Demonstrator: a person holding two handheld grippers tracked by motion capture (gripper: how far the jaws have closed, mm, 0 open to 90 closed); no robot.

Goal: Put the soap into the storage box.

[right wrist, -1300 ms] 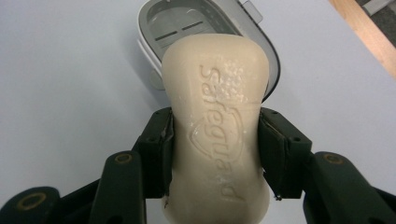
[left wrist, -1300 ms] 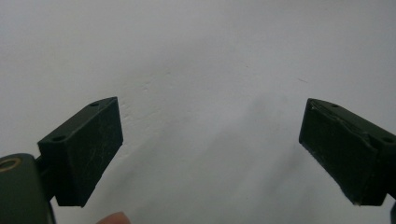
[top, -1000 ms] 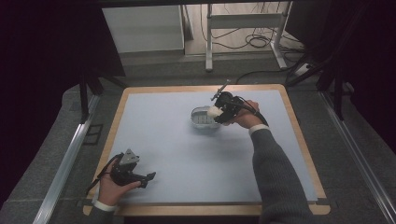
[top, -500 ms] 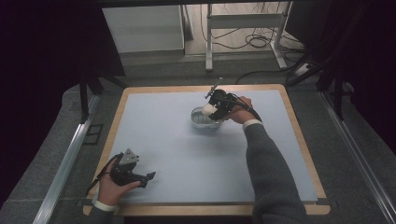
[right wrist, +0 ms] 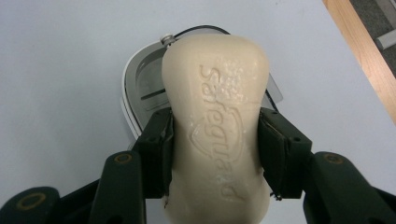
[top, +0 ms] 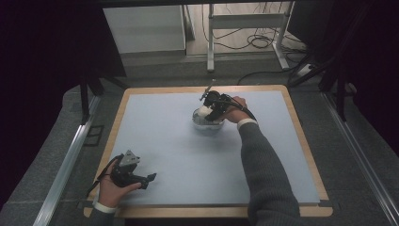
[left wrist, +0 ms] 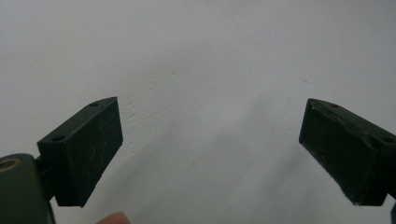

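A cream bar of soap with raised lettering sits clamped between the two black jaws of my right gripper. It hangs just above a white soap dish with a clear rim. From the high view the soap is a pale blob held by the right gripper over the dish at the table's far middle. Near the front left corner my left gripper rests on the mat, jaws wide apart. In its own view the left gripper has nothing between its jaws, just bare mat.
A pale blue mat covers the table, framed by a wooden border. Beyond the far edge stand a metal frame leg and floor cables. The right forearm in a grey sleeve crosses the mat's right half.
The right gripper with the soap has shifted slightly toward the far side, staying over the dish. The left gripper has not moved.
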